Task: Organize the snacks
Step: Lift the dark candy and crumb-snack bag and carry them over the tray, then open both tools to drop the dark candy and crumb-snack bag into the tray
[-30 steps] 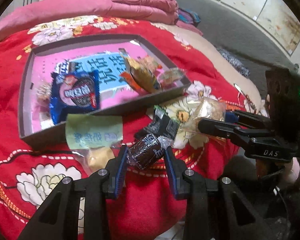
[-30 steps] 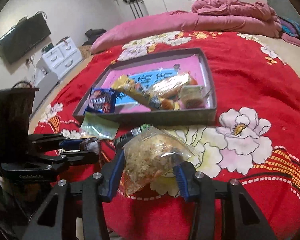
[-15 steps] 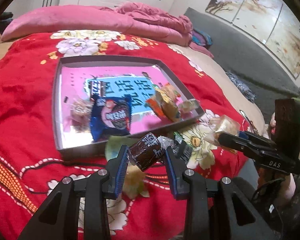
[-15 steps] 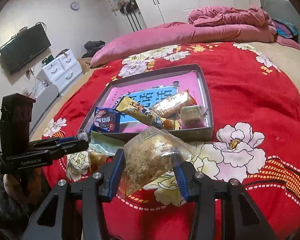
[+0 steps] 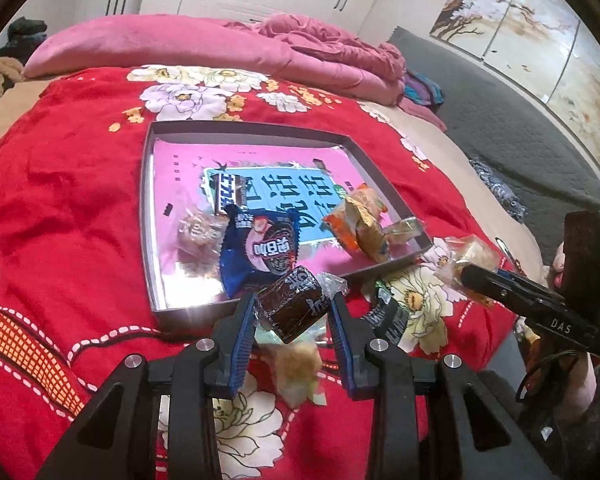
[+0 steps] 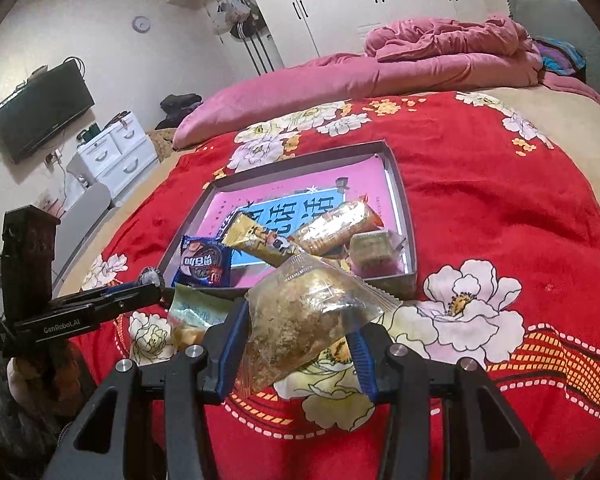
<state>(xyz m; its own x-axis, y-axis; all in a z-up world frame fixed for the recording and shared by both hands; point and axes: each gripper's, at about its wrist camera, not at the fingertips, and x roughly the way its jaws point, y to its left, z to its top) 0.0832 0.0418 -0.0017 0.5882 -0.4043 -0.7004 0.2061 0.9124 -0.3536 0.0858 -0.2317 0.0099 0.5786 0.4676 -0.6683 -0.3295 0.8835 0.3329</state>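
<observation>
Left gripper (image 5: pixel 294 312) is clamped on a small dark brown wrapped chocolate (image 5: pixel 291 307), pads squeezing it from both sides, held up off the bedspread. Right gripper (image 6: pixel 296 332) is closed on a clear bag of crumbly tan snack (image 6: pixel 306 314), which is puffy enough that the jaws sit partway apart.

The bit that matters: the shallow grey tray (image 5: pixel 146 216) lies straight ahead of both grippers, and its near wall is just past the chocolate in the left wrist view, so the left hand looks closer to a drop. I'd guess it only needs to go forward and over that wall.

Tray already has a blue cookie pack (image 5: pixel 260 250), a long yellow bar (image 6: pixel 260 242) lying diagonally, and more. A pale green packet (image 6: pixel 196 308) and a black wrapper (image 5: pixel 386 310) are on the red blanket (image 5: pixel 60 208) outside.
</observation>
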